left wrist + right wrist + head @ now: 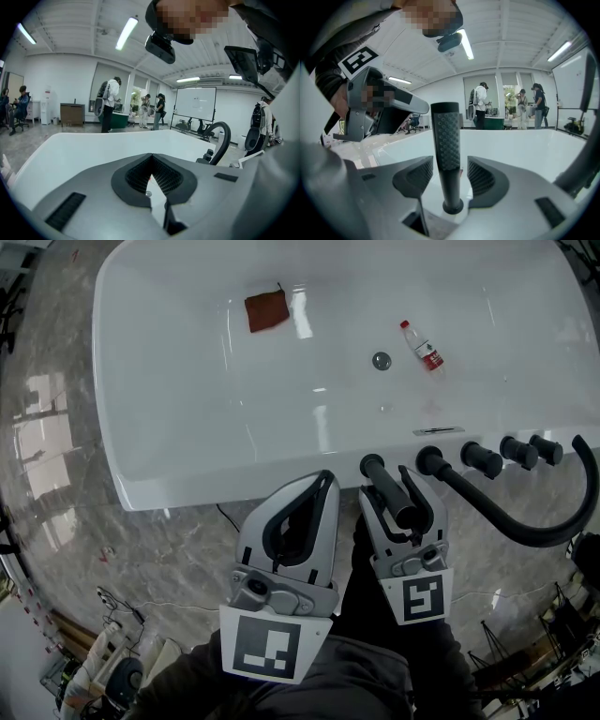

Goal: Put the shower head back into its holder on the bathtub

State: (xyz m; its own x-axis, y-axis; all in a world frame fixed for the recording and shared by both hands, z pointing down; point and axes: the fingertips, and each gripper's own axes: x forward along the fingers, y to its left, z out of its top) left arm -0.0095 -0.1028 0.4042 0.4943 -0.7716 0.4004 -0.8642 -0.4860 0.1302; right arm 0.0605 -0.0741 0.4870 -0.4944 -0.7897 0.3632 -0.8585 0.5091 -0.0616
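Observation:
The black shower head (386,488) stands upright on the white bathtub's rim (187,486), its foot in a round holder (452,206). My right gripper (386,486) is open around its dotted handle (446,140). The left pad sits close against the handle and a thin gap shows at the right pad. A black hose (511,521) curves away from a fitting on the rim to the right. My left gripper (323,482) hovers beside the right one over the rim, shut on nothing, its pads (140,172) meeting at the tip.
Three black knobs (516,452) line the rim right of the hose fitting. Inside the tub lie a brown cloth (266,311), a small bottle (424,347) and the drain (381,360). Marble floor (56,427) surrounds the tub. Several people stand far off in the room.

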